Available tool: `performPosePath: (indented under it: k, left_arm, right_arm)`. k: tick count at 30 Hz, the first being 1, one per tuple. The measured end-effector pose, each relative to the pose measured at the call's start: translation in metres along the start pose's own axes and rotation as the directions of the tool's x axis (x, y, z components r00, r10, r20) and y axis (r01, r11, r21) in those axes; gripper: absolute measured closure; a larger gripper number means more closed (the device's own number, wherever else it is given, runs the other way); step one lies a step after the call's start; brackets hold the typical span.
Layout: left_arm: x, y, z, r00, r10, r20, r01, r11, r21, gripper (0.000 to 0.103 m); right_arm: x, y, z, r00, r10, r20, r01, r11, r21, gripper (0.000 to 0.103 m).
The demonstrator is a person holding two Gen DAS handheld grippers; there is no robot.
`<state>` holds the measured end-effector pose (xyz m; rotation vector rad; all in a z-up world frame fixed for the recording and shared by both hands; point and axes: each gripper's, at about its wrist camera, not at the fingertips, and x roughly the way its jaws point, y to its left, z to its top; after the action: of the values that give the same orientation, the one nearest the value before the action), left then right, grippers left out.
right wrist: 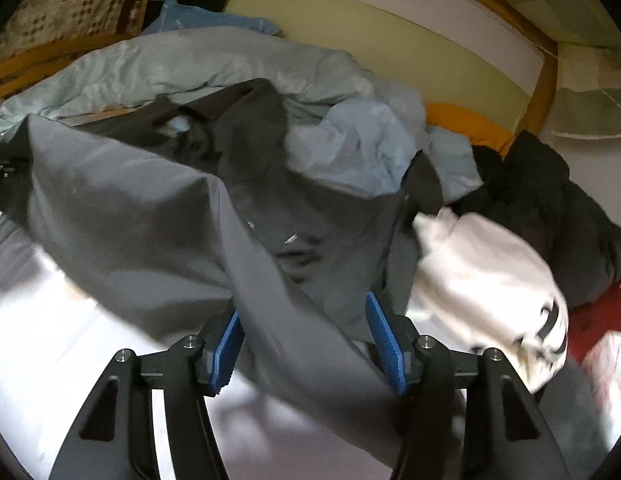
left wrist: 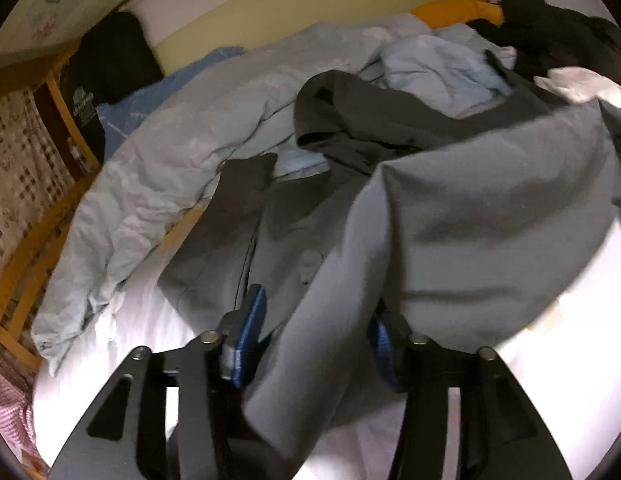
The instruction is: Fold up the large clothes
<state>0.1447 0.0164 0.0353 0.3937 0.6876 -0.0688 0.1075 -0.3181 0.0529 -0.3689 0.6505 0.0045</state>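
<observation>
1. Grey, smooth woven garment (left wrist: pixel 470 216), large, jacket-like w/ dark collar area, lies on the white bed sheet (left wrist: pixel 142 320); one flap is raised off the bed, draped across both tongs.
2. Left gripper (left wrist: pixel 314 344): blue pads roughly half open, grey cloth runs between them, looks loose, not pinched.
3. Right gripper (right wrist: pixel 306 344): same, about half open, fold of grey cloth passes through the gap, pads don't seem to press it.
4. Step, my read: mid-fold, flap being carried over or dropped.
5. Next needs: a firm re-grip on the hem or a clean let-go, then flatten.
6. Writing: black print on white top (right wrist: pixel 490 280) and white print on black cloth (left wrist: pixel 86 96), both too blurred to read.
</observation>
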Motion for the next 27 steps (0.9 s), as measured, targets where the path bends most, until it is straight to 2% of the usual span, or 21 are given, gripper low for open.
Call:
performPosePath:
  k: [2,4,5,7,8,9,11,14,16,19,20,22,23,24,25,26,27]
  left_arm:
    - [0.018,0.005,0.002,0.999,-0.02,-0.026,0.02,1.0,-0.016,0.045]
    - [0.029,0.009,-0.003,0.999,-0.013,-0.034,0.012,0.999,-0.042,0.035]
    - [0.031,0.011,-0.007,1.0,0.0,-0.03,-0.001,0.999,-0.052,0.028]
    - [0.023,0.016,-0.016,0.998,0.054,0.014,-0.053,0.995,-0.081,0.015]
    - [0.015,0.021,-0.022,0.994,0.096,0.053,-0.089,0.99,-0.11,0.005]
    - [0.007,0.028,-0.028,0.989,0.121,0.086,-0.108,0.984,-0.143,0.0]
    - [-0.007,0.045,-0.044,0.983,0.137,0.124,-0.105,0.967,-0.233,0.0]
    - [-0.01,0.073,-0.064,0.99,0.115,0.084,-0.078,0.93,-0.36,0.0]
    - [-0.007,0.089,-0.079,0.996,0.065,0.069,-0.029,0.902,-0.43,0.0]
    - [0.007,0.107,-0.096,0.997,-0.047,0.055,0.069,0.848,-0.526,0.0]
    - [0.013,0.111,-0.101,0.994,-0.093,0.064,0.113,0.82,-0.561,0.002]
    - [0.021,0.112,-0.108,0.977,-0.187,0.1,0.209,0.761,-0.614,0.013]
    - [0.027,0.112,-0.109,0.965,-0.237,0.11,0.252,0.735,-0.629,0.015]
    - [0.037,0.109,-0.109,0.953,-0.29,0.088,0.278,0.72,-0.636,0.015]
    - [0.05,0.102,-0.108,0.933,-0.358,0.038,0.299,0.712,-0.635,0.015]
    - [0.058,0.095,-0.106,0.924,-0.381,0.009,0.304,0.723,-0.62,0.012]
    - [0.058,0.088,-0.101,0.934,-0.359,0.004,0.291,0.75,-0.594,0.012]
  right_arm:
    - [0.013,-0.004,0.006,1.0,-0.011,-0.005,0.011,1.0,0.001,0.036]
    - [0.025,-0.009,0.005,0.998,-0.055,-0.009,0.055,0.998,0.009,0.024]
    - [0.028,-0.013,0.003,0.997,-0.073,-0.006,0.073,0.997,0.018,0.022]
    - [0.03,-0.025,-0.004,0.997,-0.072,-0.003,0.072,0.995,0.064,0.02]
    - [0.03,-0.03,-0.009,0.998,-0.062,0.0,0.061,0.994,0.093,0.02]
    - [0.03,-0.038,-0.016,0.999,-0.034,0.001,0.033,0.988,0.15,0.02]
    - [0.029,-0.045,-0.031,1.0,-0.01,0.004,0.009,0.977,0.211,0.018]
    - [0.023,-0.059,-0.055,0.999,-0.046,0.027,0.034,0.942,0.333,0.004]
    - [0.02,-0.072,-0.067,0.998,-0.055,0.035,0.035,0.906,0.422,0.0]
    - [0.031,-0.097,-0.086,0.999,0.033,0.027,-0.042,0.823,0.567,0.0]
    - [0.04,-0.101,-0.089,0.995,0.098,0.007,-0.083,0.802,0.592,0.0]
    - [0.059,-0.109,-0.097,0.967,0.256,-0.005,-0.194,0.742,0.641,0.0]
    - [0.067,-0.11,-0.1,0.951,0.309,-0.001,-0.232,0.714,0.66,0.0]
    - [0.072,-0.11,-0.1,0.949,0.317,-0.001,-0.237,0.712,0.661,0.0]
    - [0.075,-0.109,-0.098,0.949,0.314,-0.006,-0.234,0.719,0.655,0.0]
    - [0.081,-0.107,-0.093,0.949,0.315,-0.022,-0.227,0.729,0.645,0.0]
    - [0.085,-0.106,-0.09,0.947,0.321,-0.025,-0.229,0.728,0.647,0.0]
